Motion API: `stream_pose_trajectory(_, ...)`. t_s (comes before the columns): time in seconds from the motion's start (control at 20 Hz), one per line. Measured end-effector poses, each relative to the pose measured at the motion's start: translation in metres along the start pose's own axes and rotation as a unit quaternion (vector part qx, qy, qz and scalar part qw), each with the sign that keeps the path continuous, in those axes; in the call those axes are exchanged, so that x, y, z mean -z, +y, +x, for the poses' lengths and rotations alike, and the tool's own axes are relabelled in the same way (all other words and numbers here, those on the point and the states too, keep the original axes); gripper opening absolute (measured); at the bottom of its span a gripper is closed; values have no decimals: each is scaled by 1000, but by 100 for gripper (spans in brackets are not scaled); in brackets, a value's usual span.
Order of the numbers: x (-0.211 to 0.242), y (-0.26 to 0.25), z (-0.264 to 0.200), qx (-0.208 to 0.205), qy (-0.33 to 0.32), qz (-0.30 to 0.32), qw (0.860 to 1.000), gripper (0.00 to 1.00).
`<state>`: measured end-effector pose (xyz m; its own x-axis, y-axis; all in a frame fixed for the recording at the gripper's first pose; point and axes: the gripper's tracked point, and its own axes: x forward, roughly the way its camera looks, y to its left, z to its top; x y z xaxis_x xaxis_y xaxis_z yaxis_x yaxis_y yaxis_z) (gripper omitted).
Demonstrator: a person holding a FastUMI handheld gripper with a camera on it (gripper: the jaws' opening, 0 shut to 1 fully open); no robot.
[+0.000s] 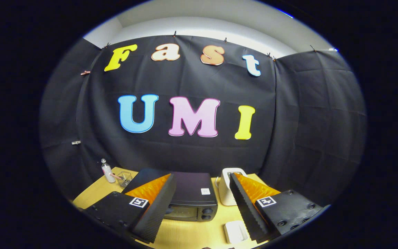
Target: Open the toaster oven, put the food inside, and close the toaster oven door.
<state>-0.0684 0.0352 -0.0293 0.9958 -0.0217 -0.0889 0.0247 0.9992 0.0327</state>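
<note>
On the wooden table [188, 233] sat the toaster oven [190, 199], door shut, just beyond the gripper [199, 207], jaws apart and empty; clear cup [124, 178] held a stick beside small bottle [107, 171]

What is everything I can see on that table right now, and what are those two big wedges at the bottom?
Toaster oven: one, black, on the table just ahead of the tongs, between the fingers, door shut.
White appliance: one, white, beside the toaster oven.
White flat thing: one, white, on the table in front of the white appliance.
Bottle: one, clear, at the table's far corner.
Glass container: one, clear, next to the bottle.
Table: one, light wood.
Tongs: one pair; the wedges are its fingers, spread open, holding nothing.
</note>
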Motion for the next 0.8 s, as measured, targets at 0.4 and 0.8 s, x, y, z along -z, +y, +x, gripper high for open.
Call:
stream_pose_trajectory(0.4, -20, -21, -19, 5, -16, 27, 999, 97)
stream_pose_trajectory(0.8, -14, -18, -29, 5, -11, 27, 1000, 97)
